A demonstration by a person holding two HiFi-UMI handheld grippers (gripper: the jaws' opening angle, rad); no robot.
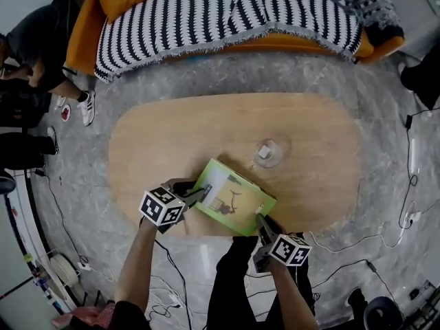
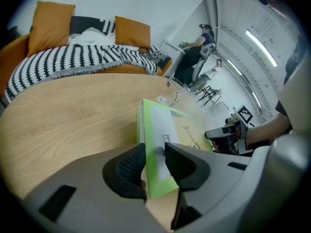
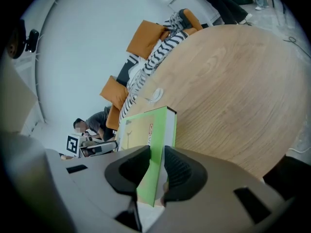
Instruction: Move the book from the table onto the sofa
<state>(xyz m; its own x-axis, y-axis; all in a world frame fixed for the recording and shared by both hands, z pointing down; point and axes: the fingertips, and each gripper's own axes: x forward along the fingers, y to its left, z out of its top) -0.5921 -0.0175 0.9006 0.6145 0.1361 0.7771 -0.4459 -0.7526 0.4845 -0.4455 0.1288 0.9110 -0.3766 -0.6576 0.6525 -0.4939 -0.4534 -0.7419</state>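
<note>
The book (image 1: 234, 196) is at the near edge of the table (image 1: 165, 136), between the left tongs (image 1: 195, 195) clamped on its left side and the right tongs (image 1: 262, 221) clamped on its near right corner. A glass (image 1: 269, 152) stands just behind it. The sofa (image 1: 227, 12) lies beyond the table.

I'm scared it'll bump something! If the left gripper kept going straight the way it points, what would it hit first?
The book is already pinched in the left gripper's fingers. Beyond it, probably the table, near the glass; depth is unclear.
</note>
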